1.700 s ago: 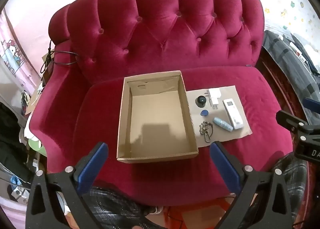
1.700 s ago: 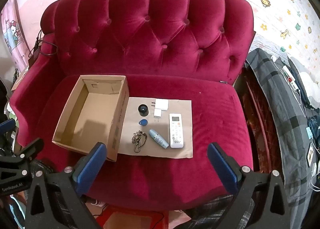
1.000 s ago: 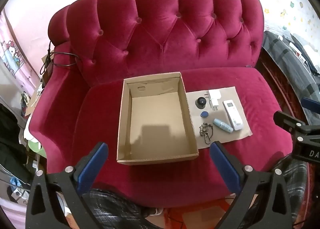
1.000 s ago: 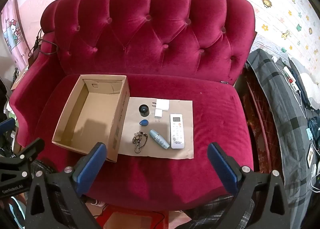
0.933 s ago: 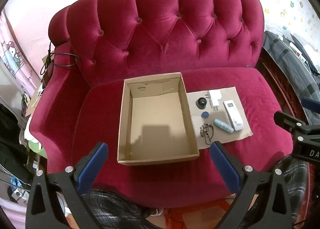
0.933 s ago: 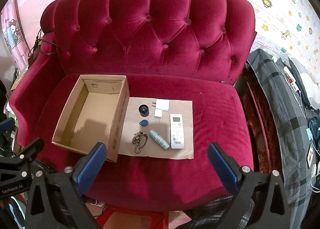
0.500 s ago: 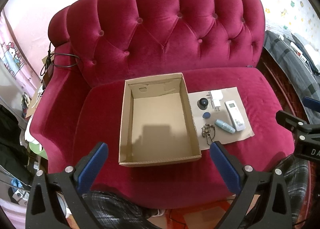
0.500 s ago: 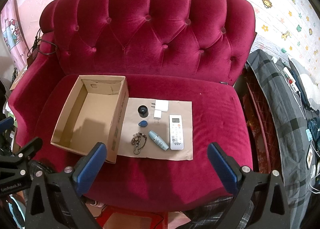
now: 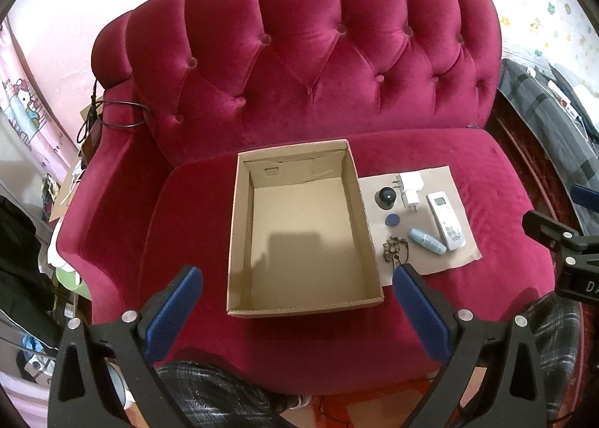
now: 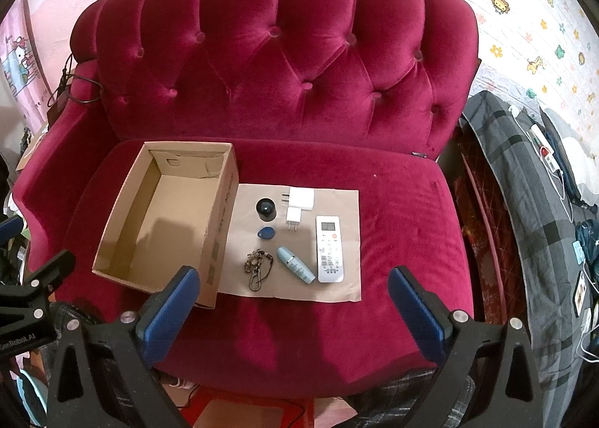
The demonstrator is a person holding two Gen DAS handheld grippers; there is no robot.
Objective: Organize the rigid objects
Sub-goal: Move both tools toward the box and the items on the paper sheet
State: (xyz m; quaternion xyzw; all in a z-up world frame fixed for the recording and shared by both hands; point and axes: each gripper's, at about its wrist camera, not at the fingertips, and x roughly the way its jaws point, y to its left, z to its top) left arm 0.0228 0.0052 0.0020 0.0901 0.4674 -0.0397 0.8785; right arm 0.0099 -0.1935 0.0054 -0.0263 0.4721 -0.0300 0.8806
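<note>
Left gripper [image 9: 297, 280] first: its blue pads are spread wide with nothing between them, hovering short of the sofa's front edge, lined up on the cardboard box [image 9: 299, 233]. That box sits bare inside on the red sofa [image 9: 411, 155], mouth up — a ready bin, I'd say, for whatever gets tidied. Just right of it a flat cardboard sheet [image 9: 441, 177] carries the small goods: a black round cap [image 9: 385, 197], two white plug adapters [image 9: 410, 186], a white remote [image 9: 446, 220], a blue tag [image 9: 392, 219], a pale blue tube [image 9: 426, 240] and a keychain [image 9: 395, 251]. Set against half a second back, box and sheet sit slightly further right and lower in this view, so the gripper has drifted a touch; the jaws are as wide as before.

Over to the right wrist view. Right gripper [image 10: 294, 280] is likewise agape and empty-handed, pulled back from the seat and aimed at the sheet [image 10: 344, 203]. Every piece lies apart from its neighbours — remote [image 10: 329, 248] rightmost, tube [image 10: 295, 264] just beside it, keychain [image 10: 257, 268] nearest the box [image 10: 164, 214], tag [image 10: 266, 232] and cap [image 10: 266, 209] behind, adapters [image 10: 299, 205] at the back. Laid out singly like that, each should take a clean pinch. Compared with the earlier picture the layout is unchanged; the view has barely shifted. Nothing is in the box yet.
</note>
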